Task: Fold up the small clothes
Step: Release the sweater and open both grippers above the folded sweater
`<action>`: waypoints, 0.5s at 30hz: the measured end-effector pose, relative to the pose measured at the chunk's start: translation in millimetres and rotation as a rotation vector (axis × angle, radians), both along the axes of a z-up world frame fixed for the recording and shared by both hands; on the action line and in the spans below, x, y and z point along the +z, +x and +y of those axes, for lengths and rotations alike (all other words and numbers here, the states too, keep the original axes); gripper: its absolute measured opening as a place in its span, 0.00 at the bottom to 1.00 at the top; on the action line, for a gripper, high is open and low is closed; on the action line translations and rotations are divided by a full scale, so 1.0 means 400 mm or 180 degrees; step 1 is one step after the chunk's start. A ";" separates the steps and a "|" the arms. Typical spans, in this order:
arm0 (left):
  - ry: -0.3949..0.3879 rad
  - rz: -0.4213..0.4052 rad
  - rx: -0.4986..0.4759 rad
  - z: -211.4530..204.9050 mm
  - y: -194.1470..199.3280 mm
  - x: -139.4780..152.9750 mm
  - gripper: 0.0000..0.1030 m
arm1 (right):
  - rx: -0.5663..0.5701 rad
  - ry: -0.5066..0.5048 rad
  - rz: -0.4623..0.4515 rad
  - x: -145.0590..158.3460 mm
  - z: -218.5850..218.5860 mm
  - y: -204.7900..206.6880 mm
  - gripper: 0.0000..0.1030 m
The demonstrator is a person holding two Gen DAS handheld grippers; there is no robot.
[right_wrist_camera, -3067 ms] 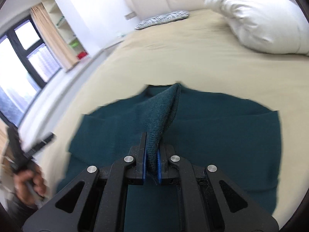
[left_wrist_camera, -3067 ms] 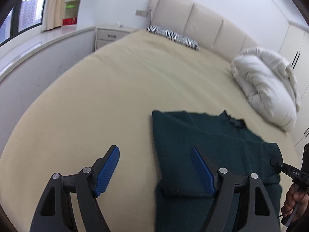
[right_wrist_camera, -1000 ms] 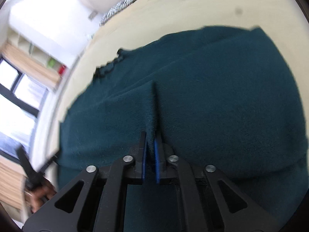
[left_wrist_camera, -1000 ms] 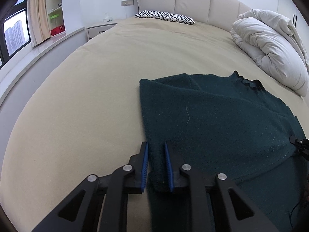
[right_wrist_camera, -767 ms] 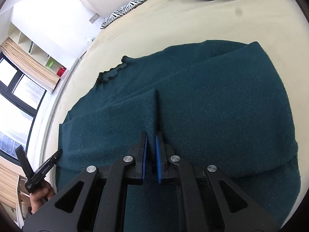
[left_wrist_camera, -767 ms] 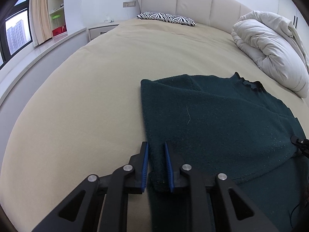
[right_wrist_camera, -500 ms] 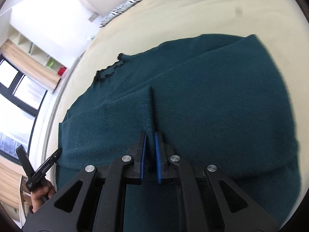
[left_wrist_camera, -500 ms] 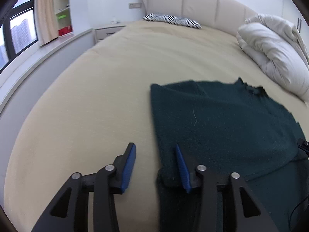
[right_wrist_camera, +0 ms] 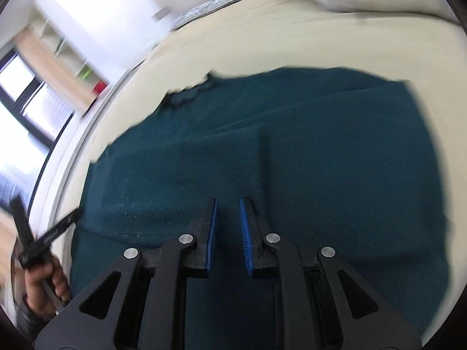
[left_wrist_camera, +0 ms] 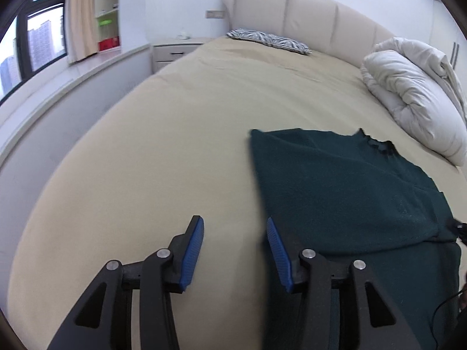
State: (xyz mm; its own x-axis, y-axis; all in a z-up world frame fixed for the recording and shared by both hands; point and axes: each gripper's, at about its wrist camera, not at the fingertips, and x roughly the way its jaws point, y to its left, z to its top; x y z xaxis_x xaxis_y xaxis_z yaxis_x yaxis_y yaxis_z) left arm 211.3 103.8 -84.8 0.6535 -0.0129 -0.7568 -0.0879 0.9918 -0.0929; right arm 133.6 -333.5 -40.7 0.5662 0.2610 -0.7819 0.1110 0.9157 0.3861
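A dark green knitted sweater (left_wrist_camera: 344,192) lies flat on the beige bed (left_wrist_camera: 175,151), its upper layer folded over its lower part, collar toward the headboard. My left gripper (left_wrist_camera: 233,250) is open and empty above the sweater's left edge. In the right wrist view the sweater (right_wrist_camera: 292,145) fills the middle. My right gripper (right_wrist_camera: 227,233) is open a little and empty, just above the fold. The hand holding the left gripper (right_wrist_camera: 43,280) shows at the lower left.
A white rolled duvet (left_wrist_camera: 414,99) lies at the right side of the bed. A zebra-pattern pillow (left_wrist_camera: 268,39) sits by the padded headboard (left_wrist_camera: 306,8). A nightstand (left_wrist_camera: 175,49), a window ledge (left_wrist_camera: 58,87) and shelves stand to the left.
Both grippers have opened and let go of the sweater's folded edge. The left one opened first and drew back; the right one opened just now and lifted, its view blurred.
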 end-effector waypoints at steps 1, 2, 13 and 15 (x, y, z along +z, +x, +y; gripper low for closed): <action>-0.0098 -0.0019 0.0044 0.026 -0.028 0.011 0.47 | -0.0050 -0.0051 -0.0073 0.024 -0.015 -0.025 0.18; -0.0204 -0.0034 0.0078 0.044 -0.058 0.018 0.47 | -0.0079 -0.0077 -0.0144 0.054 -0.032 -0.056 0.18; -0.0804 0.0128 -0.0169 0.076 -0.451 0.012 0.64 | -0.0159 -0.0008 -0.0529 0.232 -0.090 -0.495 0.65; -0.0846 0.0178 -0.0196 0.076 -0.495 0.003 0.66 | -0.0162 0.0050 -0.0444 0.222 -0.080 -0.561 0.65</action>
State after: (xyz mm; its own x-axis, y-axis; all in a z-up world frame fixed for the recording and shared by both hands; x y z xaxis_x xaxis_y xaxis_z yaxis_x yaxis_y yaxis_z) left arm 13.1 134.3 -83.7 0.6027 -0.2543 -0.7564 -0.0405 0.9369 -0.3472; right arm -90.8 -365.4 47.9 0.6818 0.2408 -0.6908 0.1014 0.9040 0.4153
